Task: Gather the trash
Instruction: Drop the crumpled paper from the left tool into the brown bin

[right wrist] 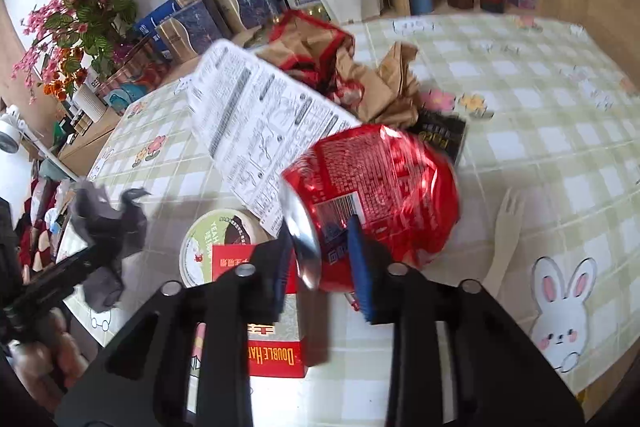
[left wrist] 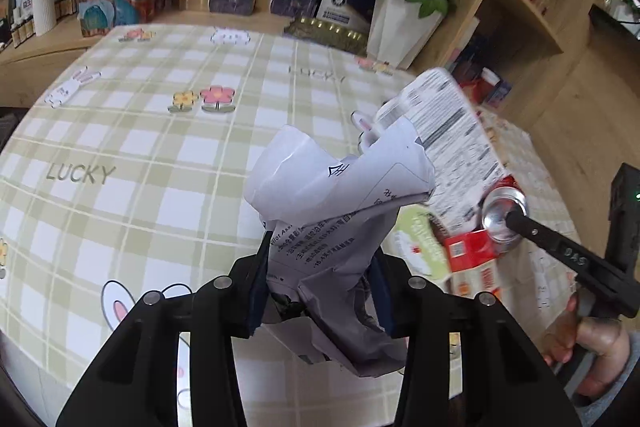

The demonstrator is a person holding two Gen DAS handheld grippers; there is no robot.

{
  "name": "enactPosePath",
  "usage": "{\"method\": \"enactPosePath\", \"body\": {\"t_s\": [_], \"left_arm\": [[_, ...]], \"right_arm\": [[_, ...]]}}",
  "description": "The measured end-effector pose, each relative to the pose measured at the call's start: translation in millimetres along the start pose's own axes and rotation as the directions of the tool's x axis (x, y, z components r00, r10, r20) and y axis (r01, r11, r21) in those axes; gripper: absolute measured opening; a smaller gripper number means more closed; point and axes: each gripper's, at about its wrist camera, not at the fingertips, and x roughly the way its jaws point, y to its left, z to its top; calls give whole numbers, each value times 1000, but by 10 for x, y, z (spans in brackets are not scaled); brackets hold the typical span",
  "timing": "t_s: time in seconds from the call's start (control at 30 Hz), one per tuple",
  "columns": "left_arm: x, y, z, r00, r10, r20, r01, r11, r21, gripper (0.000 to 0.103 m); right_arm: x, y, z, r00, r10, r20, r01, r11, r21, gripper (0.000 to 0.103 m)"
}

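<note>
The left claw (left wrist: 320, 275) is clamped on a crumpled sheet of white paper (left wrist: 340, 195) with printed text; the paper bulges out ahead of the fingertips and hangs down behind them, lifted above the checked tablecloth (left wrist: 140, 147). From the right wrist view the same claw (right wrist: 86, 255) shows at the far left, its paper (right wrist: 108, 227) looking grey in shadow.

The right claw (right wrist: 324, 255) is clamped on a crushed red can (right wrist: 380, 195) — one blue pad (right wrist: 360, 259) presses the printed side, the other finger sits against the silvery end. The can is held off the cloth, tilted, its end facing back toward the claw. In the left wrist view that claw (left wrist: 512, 219) reaches in from the right with the can's shiny end (left wrist: 502, 215) at its tip.

Just under and behind the can lies a red cigarette box (right wrist: 276, 351), and to the claw's left a round green-and-white lid (right wrist: 212, 247) partly beneath it. Ahead and left, a white printed leaflet (right wrist: 260, 131) slopes up off the table. Beyond the can sit a torn brown-and-red paper bag (right wrist: 340, 67) and a small black packet (right wrist: 444, 135). To the claw's right a pale wooden fork (right wrist: 504, 239) lies flat on the cloth, near a rabbit print (right wrist: 560, 315).
</note>
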Motion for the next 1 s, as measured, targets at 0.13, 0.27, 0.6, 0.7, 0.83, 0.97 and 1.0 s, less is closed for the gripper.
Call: {"method": "enactPosePath", "body": {"t_s": [0.13, 0.27, 0.6, 0.7, 0.83, 0.97, 1.0], "left_arm": [[-344, -194, 12, 998, -56, 42, 55, 998, 26, 42], [-610, -418, -52, 994, -92, 61, 88, 994, 57, 42], [-1113, -769, -379, 990, -131, 53, 126, 988, 93, 42], [-1247, -908, -502, 989, -144, 45, 138, 984, 117, 43], [-1342, -1082, -695, 989, -148, 28, 142, 978, 155, 43], [-1302, -1238, -970, 989, -145, -24, 147, 971, 189, 43], [-1279, -1272, -1057, 989, -142, -42, 147, 969, 200, 43]], "right_arm": [[-275, -51, -41, 999, 37, 31, -38, 999, 31, 20], [-489, -39, -101, 997, 42, 64, -43, 999, 3, 20], [-1235, -182, -500, 985, 98, 142, -108, 992, 65, 19], [-1501, -259, -683, 981, 103, 166, -116, 990, 74, 19], [-1821, -391, -895, 975, 98, 201, -116, 990, 80, 19], [-2055, -459, -1141, 971, 104, 217, -119, 991, 60, 19], [-2086, -475, -1194, 970, 106, 217, -121, 991, 55, 19]]}}
